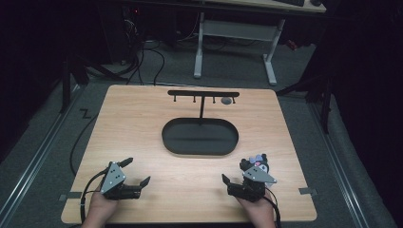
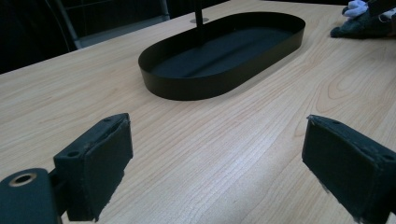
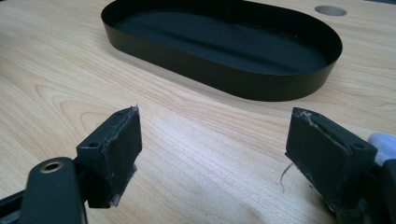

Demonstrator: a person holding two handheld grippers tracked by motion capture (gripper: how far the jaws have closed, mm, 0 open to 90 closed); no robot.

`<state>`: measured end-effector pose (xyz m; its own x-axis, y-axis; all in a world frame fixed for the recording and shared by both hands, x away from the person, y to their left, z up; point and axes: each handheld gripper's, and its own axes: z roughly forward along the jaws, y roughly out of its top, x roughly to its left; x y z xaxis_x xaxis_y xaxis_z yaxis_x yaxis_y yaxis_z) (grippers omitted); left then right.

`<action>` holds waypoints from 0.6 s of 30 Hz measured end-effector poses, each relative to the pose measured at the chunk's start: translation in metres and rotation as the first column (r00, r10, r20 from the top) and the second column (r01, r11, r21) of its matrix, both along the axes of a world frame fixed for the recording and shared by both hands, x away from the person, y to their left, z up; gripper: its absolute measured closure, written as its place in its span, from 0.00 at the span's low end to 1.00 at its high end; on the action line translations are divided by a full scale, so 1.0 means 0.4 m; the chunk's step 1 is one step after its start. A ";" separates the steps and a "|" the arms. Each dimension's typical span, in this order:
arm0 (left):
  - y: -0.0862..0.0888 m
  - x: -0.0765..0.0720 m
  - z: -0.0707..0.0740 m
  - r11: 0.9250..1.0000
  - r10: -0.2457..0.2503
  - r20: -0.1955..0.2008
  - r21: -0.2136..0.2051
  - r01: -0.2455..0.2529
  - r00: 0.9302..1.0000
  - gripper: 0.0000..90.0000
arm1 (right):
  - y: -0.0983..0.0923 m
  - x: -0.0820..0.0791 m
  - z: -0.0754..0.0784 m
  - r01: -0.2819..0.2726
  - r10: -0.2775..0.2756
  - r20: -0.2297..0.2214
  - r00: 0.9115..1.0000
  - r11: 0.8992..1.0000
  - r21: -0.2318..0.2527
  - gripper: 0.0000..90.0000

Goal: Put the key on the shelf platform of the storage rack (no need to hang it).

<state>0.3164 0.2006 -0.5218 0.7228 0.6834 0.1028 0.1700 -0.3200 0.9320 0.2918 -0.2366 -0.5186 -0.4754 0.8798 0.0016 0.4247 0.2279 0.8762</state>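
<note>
A black oval tray (image 1: 199, 152) lies at the middle of the wooden table (image 1: 133, 123), and a black T-shaped stand (image 1: 203, 95) with small hooks rises from its far side. A small black plush toy (image 1: 259, 162) with pink and white parts lies near the front right. My right gripper (image 1: 235, 171) is open just left of the toy, which touches or nearly touches the outside of its right finger; nothing lies between the pads. At the front left my left gripper (image 1: 138, 170) is open over bare wood. In the left gripper view the left gripper (image 2: 217, 154) faces the tray (image 2: 187, 88), with the toy (image 2: 362, 23) far right.
A round hole (image 3: 330, 10) sits in the tabletop behind the tray (image 3: 224, 79). A pale bit of the toy (image 3: 384, 142) shows outside the right gripper's (image 3: 212, 149) right jaw. Beyond the table stand a white-legged desk (image 1: 235, 33) and floor cables (image 1: 142, 57).
</note>
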 end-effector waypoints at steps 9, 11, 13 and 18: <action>0.000 0.000 -0.006 1.000 -0.002 -0.011 0.011 0.002 1.000 0.16 | 0.007 0.000 0.001 -0.019 0.019 0.002 1.000 1.000 -0.001 0.21; 0.003 -0.002 -0.006 1.000 0.001 -0.012 0.003 -0.001 1.000 0.16 | 0.011 0.000 0.001 -0.029 0.029 0.000 1.000 1.000 -0.007 0.21; 0.006 -0.003 -0.005 1.000 0.006 -0.010 -0.002 -0.006 1.000 0.16 | 0.013 0.000 0.001 -0.029 0.029 0.001 1.000 1.000 -0.009 0.21; 0.011 -0.002 -0.003 1.000 0.012 -0.011 -0.009 -0.012 1.000 0.16 | 0.018 0.001 0.001 -0.038 0.038 -0.004 0.999 0.999 -0.014 0.21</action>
<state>0.3156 0.2051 -0.5232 0.7153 0.6932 0.0887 0.1842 -0.3094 0.9329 0.2921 -0.2293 -0.5181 -0.5085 0.8610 -0.0083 0.4192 0.2560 0.8711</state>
